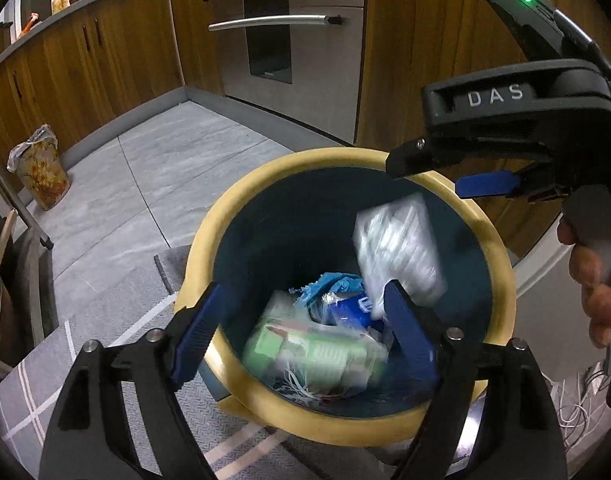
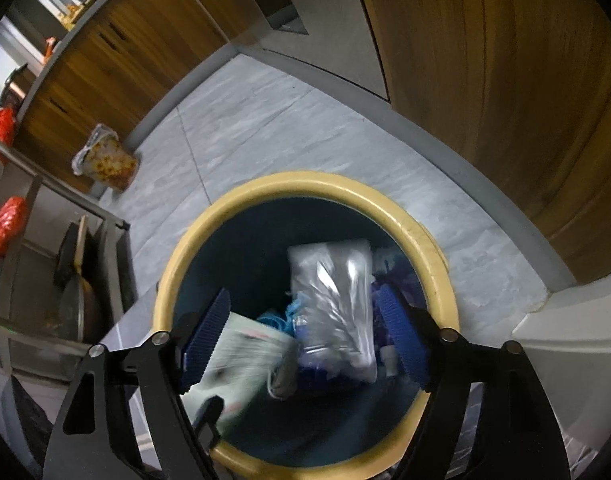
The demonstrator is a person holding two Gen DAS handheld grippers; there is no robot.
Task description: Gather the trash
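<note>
Contents of the bin (image 1: 209, 240) are motion-smeared in both wrist views; labels unreadable. Identifiable only by colour: a clear plastic packet (image 1: 401, 248) at about 2 o'clock inside the bin, a green-and-white packet (image 1: 313, 352) at about 6 o'clock, crumpled blue wrapper (image 1: 329, 286) between them near centre. The clear packet is the blurriest item in the left wrist view; cannot tell whether it rests on the pile or is in mid-air. Bin floor mostly hidden under the trash. Bin has a yellow rim and dark blue inside, stands on grey tile floor partly over a grey mat (image 1: 105, 344). Left gripper (image 1: 301, 336): jaws spread wide over the bin mouth, nothing between the pads, left pad in line with the rim at 8 o'clock; contact cannot be judged. Right gripper (image 2: 305, 340): jaws likewise wide apart, above the bin, pads pressing on nothing; clear packet (image 2: 337, 308) and green-and-white packet (image 2: 245, 356) lie below them. In the left wrist view the right gripper (image 1: 437, 168) enters at 2 o'clock, a hand (image 1: 593, 276) on its handle, cut off by the frame edge. Second small bin (image 1: 39, 168), floral, bag-lined, at 9 o'clock by the cabinets.
</note>
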